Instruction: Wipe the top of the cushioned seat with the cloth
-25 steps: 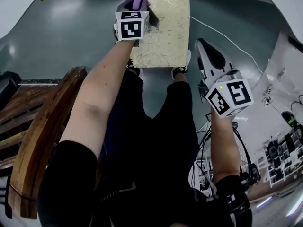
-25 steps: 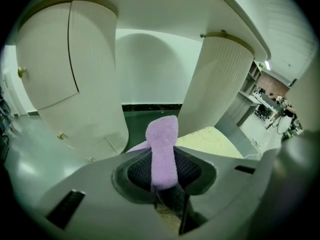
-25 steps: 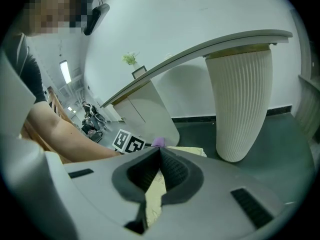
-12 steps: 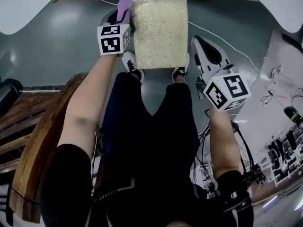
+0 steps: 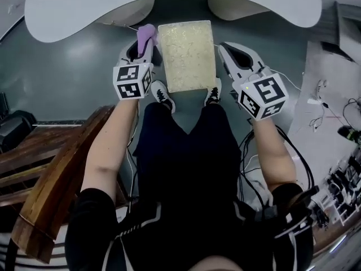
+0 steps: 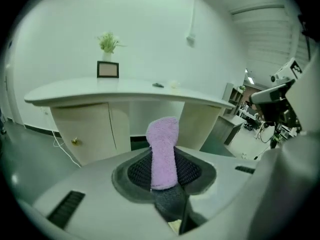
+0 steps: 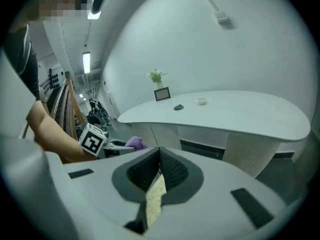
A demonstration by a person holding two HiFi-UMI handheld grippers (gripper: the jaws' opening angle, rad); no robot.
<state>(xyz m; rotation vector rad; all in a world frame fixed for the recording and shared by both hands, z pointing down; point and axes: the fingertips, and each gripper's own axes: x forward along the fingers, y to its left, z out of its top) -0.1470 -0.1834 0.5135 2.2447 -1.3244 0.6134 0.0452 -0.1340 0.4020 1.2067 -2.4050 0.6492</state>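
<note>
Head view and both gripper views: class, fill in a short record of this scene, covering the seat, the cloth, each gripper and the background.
Seat: cream patterned rectangular cushioned seat, on the grey floor, just beyond the person's shoes.
Cloth: small purple terry cloth, beside the seat's left edge, not on its top.
Left gripper: shut on the cloth.
Right gripper: jaws together, nothing held, beside the seat's right edge.
Background: white curved desk carrying a small potted plant and a framed picture.
</note>
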